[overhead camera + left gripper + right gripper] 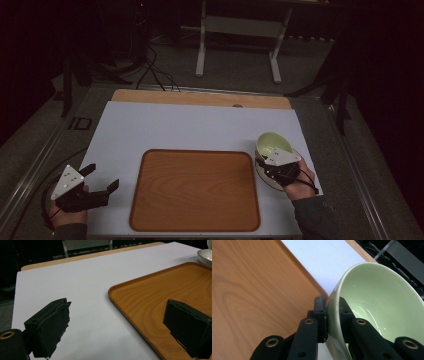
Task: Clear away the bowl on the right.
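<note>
A pale green bowl (273, 144) hangs tilted at the right of the white mat, its opening facing up and away. My right gripper (265, 162) is shut on the bowl's near rim. In the right gripper view the jaws (332, 301) pinch the bowl (382, 297) wall, one finger inside and one outside. A white saucer (263, 176) lies just under the bowl and also appears in the left gripper view (206, 255). The wooden tray (195, 190) lies in the middle, bare. My left gripper (104, 176) rests open left of the tray, nothing between its fingers (50, 325).
A white mat (175, 125) covers the table, with a strip of wooden tabletop (200, 98) along the far edge. Beyond the table stand a white frame's legs (201, 55) and cables on a dark floor. The tray's raised rim (117, 298) lies close to my left gripper.
</note>
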A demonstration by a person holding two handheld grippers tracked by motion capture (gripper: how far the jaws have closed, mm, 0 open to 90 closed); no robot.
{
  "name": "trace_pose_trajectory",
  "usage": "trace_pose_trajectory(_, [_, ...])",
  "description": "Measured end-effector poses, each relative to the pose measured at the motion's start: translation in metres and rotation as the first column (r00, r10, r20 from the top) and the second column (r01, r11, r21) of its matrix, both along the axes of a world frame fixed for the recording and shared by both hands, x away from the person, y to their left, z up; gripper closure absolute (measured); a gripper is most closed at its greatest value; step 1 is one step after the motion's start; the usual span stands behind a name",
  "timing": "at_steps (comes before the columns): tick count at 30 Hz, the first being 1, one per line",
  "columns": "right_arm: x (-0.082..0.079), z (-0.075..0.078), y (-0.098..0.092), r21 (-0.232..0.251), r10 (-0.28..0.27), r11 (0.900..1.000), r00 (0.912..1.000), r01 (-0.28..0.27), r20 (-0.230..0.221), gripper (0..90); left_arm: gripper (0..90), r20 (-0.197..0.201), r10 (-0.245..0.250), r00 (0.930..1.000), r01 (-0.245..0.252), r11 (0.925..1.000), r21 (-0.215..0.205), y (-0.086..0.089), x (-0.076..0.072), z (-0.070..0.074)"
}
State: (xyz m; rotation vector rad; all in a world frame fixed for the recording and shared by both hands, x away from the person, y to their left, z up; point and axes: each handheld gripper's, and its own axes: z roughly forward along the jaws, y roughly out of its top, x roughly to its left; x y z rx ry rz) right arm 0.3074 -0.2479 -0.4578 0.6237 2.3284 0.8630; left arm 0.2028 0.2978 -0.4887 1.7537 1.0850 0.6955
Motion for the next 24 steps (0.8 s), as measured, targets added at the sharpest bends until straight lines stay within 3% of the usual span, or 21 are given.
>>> trace_pose_trajectory(24, [-0.002,0.001,0.019,0.004,0.059,0.998,0.9982,-0.059,0.011,81.5,6.4,0.001,0.002,1.0,-0.002,1.0,0.0,0.0,0.0,0.0])
